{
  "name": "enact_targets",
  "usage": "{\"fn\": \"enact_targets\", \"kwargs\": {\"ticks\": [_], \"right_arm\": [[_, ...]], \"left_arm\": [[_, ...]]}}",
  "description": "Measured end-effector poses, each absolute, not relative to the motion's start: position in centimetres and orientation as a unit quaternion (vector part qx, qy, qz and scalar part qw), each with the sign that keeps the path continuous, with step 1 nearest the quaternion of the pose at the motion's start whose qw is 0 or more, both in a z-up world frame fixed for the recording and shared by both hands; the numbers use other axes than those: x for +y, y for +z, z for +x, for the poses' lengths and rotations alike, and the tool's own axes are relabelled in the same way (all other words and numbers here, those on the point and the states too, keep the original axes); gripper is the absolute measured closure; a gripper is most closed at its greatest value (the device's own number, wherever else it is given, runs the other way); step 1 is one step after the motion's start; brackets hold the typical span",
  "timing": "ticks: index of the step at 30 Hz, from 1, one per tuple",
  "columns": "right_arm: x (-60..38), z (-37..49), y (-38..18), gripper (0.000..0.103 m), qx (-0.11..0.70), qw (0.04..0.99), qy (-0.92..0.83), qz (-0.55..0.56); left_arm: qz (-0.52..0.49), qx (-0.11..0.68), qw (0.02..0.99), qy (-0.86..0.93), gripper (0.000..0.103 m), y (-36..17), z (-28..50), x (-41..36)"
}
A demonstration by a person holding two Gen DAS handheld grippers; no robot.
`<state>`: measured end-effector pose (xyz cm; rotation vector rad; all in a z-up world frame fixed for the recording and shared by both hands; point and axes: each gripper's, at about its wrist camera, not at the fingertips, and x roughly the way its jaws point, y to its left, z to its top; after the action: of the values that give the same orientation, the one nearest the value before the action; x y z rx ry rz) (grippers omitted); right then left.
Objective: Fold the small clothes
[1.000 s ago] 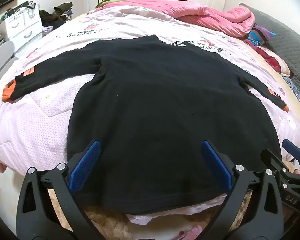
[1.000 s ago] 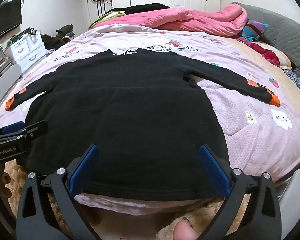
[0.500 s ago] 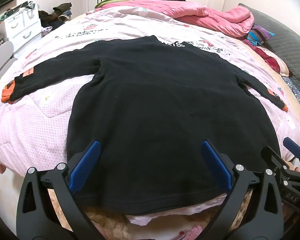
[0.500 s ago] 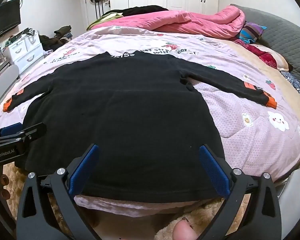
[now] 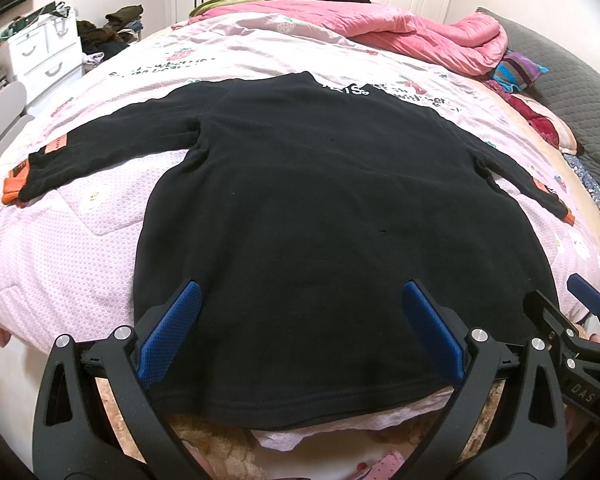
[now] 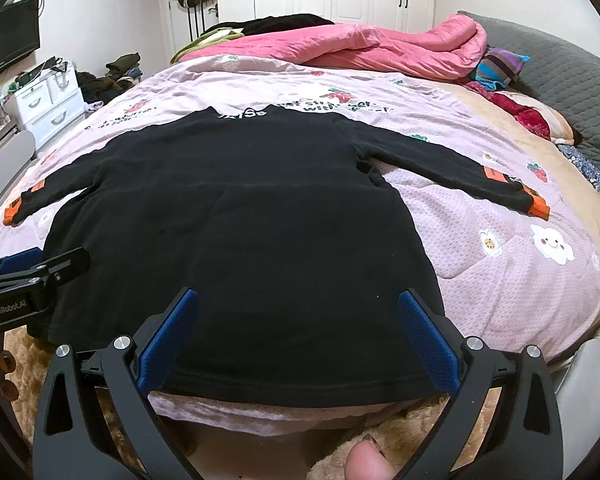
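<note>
Black long-sleeved top spread flat on the bed, 2 tools released above its hem.

The bed (image 5: pixel 60 256), covered by a pale pink patterned quilt, fills both views, with a bunched pink duvet (image 6: pixel 360 46) at its far end and a white drawer unit (image 6: pixel 48 102) beside it on the left. The black top (image 5: pixel 320 216) lies flat across the middle of the quilt, collar away from the cameras, hem at the near edge, both sleeves stretched outward to orange cuffs (image 6: pixel 538 208). The left tool (image 5: pixel 300 328) hangs over the hem's left part, its blue pads (image 5: pixel 172 332) spread wide and gripping nothing. The right tool (image 6: pixel 298 330) hangs over the hem's right part, likewise spread and empty. A fingertip (image 6: pixel 368 462) shows at the bottom edge of the right view.
</note>
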<state>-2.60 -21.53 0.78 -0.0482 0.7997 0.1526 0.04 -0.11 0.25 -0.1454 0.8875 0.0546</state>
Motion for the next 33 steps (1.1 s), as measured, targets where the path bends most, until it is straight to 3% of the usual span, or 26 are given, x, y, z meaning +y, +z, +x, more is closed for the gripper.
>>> {"fn": "enact_targets", "kwargs": {"ticks": [33], "right_arm": [[-21.44,-2.34,0.89,0.004,0.384,0.920,0.071,-0.024]], "left_arm": [[-0.072,0.427,0.901,0.025,0.009,0.05,0.24,-0.02]]}}
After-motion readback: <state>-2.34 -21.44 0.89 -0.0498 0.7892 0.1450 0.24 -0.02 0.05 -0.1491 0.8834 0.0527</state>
